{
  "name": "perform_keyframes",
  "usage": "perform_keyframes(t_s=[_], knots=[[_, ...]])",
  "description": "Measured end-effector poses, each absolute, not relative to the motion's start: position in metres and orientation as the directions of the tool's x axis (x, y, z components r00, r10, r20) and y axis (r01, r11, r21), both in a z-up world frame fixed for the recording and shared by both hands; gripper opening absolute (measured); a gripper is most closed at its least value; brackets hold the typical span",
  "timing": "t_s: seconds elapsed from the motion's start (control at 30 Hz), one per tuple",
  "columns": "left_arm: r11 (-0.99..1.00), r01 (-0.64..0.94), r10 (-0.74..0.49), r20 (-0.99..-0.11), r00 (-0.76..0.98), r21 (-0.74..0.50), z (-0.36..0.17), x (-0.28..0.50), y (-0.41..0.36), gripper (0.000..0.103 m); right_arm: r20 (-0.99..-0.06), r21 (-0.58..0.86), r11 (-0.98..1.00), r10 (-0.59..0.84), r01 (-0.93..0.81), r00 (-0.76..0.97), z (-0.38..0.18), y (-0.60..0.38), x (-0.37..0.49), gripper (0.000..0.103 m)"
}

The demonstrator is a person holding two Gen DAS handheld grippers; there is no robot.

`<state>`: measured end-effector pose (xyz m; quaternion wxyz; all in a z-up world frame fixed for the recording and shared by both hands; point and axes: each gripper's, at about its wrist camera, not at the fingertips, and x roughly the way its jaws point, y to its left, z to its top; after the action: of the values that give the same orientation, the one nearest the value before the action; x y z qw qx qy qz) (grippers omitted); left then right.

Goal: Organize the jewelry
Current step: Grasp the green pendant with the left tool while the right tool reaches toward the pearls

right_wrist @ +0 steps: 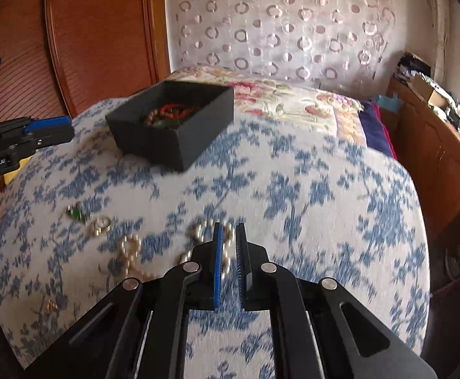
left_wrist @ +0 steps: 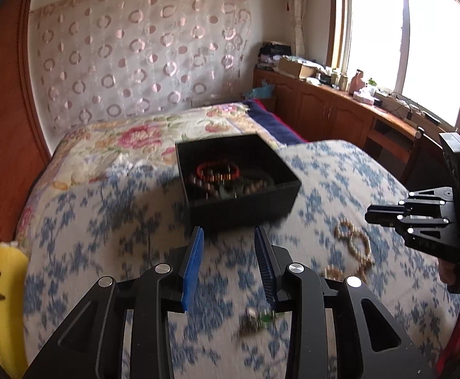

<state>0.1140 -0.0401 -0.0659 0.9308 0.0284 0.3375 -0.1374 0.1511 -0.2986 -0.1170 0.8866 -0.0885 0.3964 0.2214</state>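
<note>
Your black box (left_wrist: 239,173) sits at frame centre in the left wrist view, open-topped, resting on the blue-flowered bedspread (left_wrist: 103,221). Already inside: a red bead bracelet (left_wrist: 218,171) on top, with darker brown beads and something greenish under it. That part of the sorting looks done.

Left gripper (left_wrist: 229,252): lower centre, blue pads well apart, nothing between them. It points toward the box from just short of its near wall. A small green-stone piece (left_wrist: 258,317) lies on the cloth low in the frame, beneath the right finger; blurred, so what kind it is cannot be told.

Right gripper (right_wrist: 229,243): bottom centre of the right wrist view, jaws drawn close with a narrow gap. The pearl strand (right_wrist: 211,240) runs right at the fingertips and a few pearls show in the gap. Whether you are pinching it or only poised over it cannot be told; motion blur hides the contact.

Still loose on the bedspread, lower left of the right wrist view:
- the green-stone piece
- a ring (right_wrist: 102,223) just beside it
- a second looped stretch of pearls (right_wrist: 132,252), possibly the same strand
- a small gold item (right_wrist: 52,307) nearer the frame edge, too small to name

Judgement: roughly half sorted. Several pieces are boxed; four or so remain out. The pearls look like your current step.
</note>
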Motion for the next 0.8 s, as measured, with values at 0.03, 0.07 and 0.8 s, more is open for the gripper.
perform_keyframes(t_s=[0.03,0.07,0.8], knots=[[0.961,0.274,-0.236,-0.640,0.732,-0.041,-0.068,0.112,-0.039,0.032,-0.745,0.021,0.886,0.322,-0.463,0.584,-0.119,-0.299,0.149,0.010],[0.962,0.270,-0.232,-0.645,0.728,-0.041,-0.071,0.107,-0.038,0.032,-0.749,0.020,0.886,0.320,-0.463,0.581,-0.122,-0.300,0.145,0.010],[0.892,0.447,-0.351,-0.719,0.600,-0.062,-0.104,0.018,-0.092,0.040,-0.723,0.071,0.890,0.357,-0.451,0.592,-0.120,-0.308,0.080,0.010]])
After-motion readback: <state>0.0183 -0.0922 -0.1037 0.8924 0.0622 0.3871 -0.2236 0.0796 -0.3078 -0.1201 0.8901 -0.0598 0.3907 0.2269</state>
